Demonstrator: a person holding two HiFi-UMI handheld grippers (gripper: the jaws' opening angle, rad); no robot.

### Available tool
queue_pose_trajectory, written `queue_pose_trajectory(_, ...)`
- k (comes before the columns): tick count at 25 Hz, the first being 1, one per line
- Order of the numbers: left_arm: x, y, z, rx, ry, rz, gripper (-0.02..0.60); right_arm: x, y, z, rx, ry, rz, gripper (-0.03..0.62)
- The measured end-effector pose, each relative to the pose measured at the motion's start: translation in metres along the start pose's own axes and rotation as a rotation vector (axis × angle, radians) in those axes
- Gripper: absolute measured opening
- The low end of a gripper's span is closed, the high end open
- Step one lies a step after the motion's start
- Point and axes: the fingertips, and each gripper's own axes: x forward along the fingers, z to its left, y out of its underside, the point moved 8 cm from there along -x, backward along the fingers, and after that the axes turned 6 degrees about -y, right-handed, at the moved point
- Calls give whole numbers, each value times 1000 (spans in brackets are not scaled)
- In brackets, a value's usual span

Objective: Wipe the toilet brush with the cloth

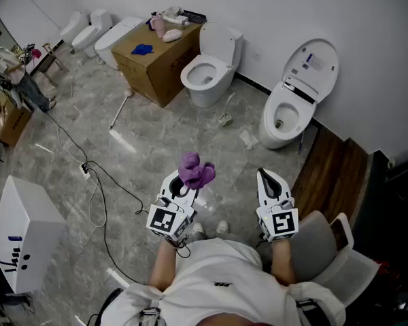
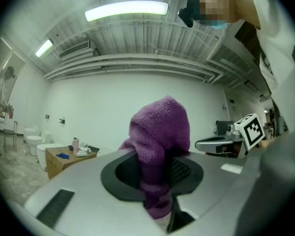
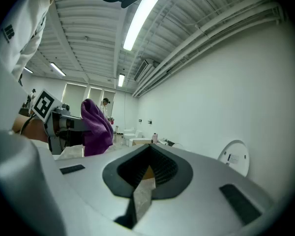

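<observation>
My left gripper [image 1: 180,183] is clamped on the purple cloth [image 1: 195,170]. Its own view shows the jaws pinching the lower folds while the rest bunches up above them. My right gripper [image 1: 268,182] is closed with nothing between its jaws, and both grippers point level out in front of me.

The only print near me is the black-and-white square marker on each gripper's cube, which is a pattern and not words. The raised lid [image 1: 313,60] of the toilet on the right [image 1: 285,117] has a small blue label, too small to read. The white box [image 1: 20,233] at my left has dark marks I can't make out.

Only the head view shows the floor. A thin white stick with a head, which I take to be the toilet brush [image 1: 120,111], lies on the grey tiles just beside the cardboard box [image 1: 156,66], well away from both grippers. That view also shows a second toilet [image 1: 207,70] against the wall beside the box and a dark cable [image 1: 95,182] trailing over the tiles.

The left gripper view shows ceiling strip lights [image 2: 127,10] and the other gripper's marker cube off to the right. The right gripper view catches the cloth from the side and a person [image 3: 105,102] standing far down the room.
</observation>
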Motion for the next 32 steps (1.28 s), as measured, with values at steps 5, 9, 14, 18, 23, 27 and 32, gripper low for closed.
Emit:
queue_pose_trajectory(5,14,1,-26,7,-9,-3,94,-11,6,-20,-12,-17,0,-5)
queue_pose_trajectory(9,25,2,-32,22,-23,5,94,-7,14,-34,-2,-40,6,-5)
queue_pose_trajectory(14,44,2,-28,21,-42,-5,94,10,18,-49,4,-71,16,-5)
queue_pose_trajectory(18,60,4,-15,11,-57,-3,94,32,22,-59,0,-91,19,-5)
queue_pose_trajectory(23,85,5,10,7,-55,-14,94,64,20,-74,-9,-90,27,-5)
queue_pose_trajectory(27,114,3,38,-5,-56,-16,94,101,15,-90,-20,-79,40,-5)
queue_pose_trajectory(32,149,2,77,-4,-39,9,94,148,15,-101,-13,-74,61,-5)
